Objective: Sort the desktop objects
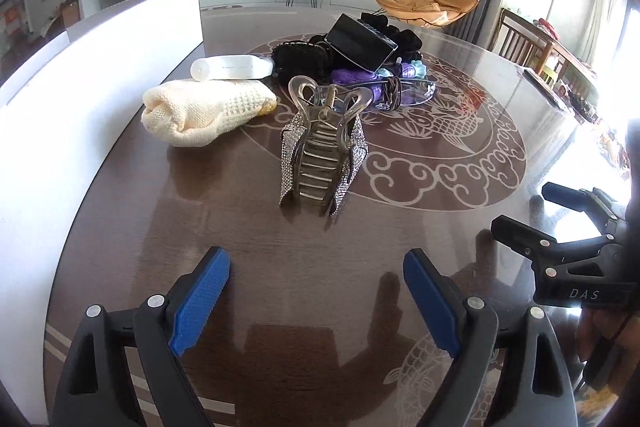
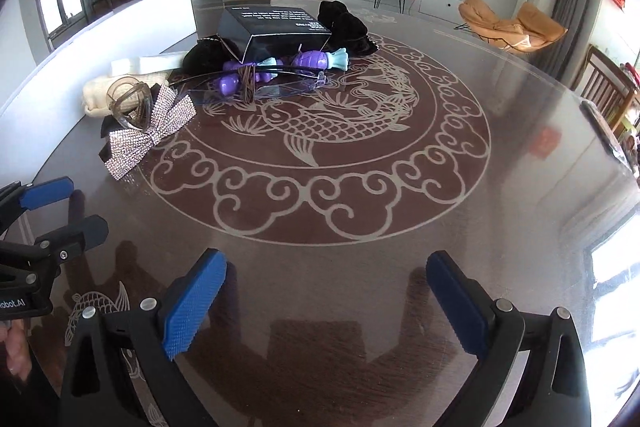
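Note:
A smoky hair claw with a rhinestone bow (image 1: 322,151) stands on the dark table straight ahead of my left gripper (image 1: 316,291), which is open and empty; the claw also shows in the right wrist view (image 2: 140,123). Behind it lie a cream knitted cloth (image 1: 200,115), a white bottle (image 1: 232,67), a black box (image 1: 360,43), black fabric pouches (image 1: 298,57), purple toys (image 1: 360,79) and clear glasses (image 1: 408,93). My right gripper (image 2: 326,303) is open and empty above the table's bare front part.
A white board (image 1: 100,67) stands along the table's left side. The round glass-topped table (image 2: 500,187) carries a fish pattern. A wooden chair (image 2: 608,83) stands at the right edge. Each gripper shows at the edge of the other's view.

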`<control>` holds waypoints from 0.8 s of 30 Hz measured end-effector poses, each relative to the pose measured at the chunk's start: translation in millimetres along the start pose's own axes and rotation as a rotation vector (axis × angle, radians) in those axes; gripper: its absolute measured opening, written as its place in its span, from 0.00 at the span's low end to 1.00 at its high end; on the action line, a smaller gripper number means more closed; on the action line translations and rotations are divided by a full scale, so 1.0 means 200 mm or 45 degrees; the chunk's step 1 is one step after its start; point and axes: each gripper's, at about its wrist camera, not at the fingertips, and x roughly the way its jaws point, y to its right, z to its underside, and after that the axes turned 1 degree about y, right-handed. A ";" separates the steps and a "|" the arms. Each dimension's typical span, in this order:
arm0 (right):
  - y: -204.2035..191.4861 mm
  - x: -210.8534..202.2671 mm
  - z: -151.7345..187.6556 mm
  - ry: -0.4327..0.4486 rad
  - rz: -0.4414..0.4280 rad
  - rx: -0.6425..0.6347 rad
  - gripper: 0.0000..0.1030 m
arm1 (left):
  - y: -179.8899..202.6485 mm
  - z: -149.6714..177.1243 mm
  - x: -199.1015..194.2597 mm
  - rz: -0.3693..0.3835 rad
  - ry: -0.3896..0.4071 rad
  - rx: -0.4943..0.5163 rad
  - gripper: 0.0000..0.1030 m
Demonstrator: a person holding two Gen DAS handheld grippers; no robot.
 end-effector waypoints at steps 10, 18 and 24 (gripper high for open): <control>0.02 0.01 0.00 -0.016 -0.015 0.043 1.00 | 0.01 0.01 0.02 -0.058 -0.021 0.011 1.00; 0.02 0.01 0.00 -0.016 -0.015 0.043 1.00 | 0.03 0.01 0.03 -0.098 -0.031 0.043 1.00; 0.02 0.01 0.00 -0.016 -0.015 0.043 1.00 | 0.03 0.01 0.03 -0.107 -0.038 0.033 1.00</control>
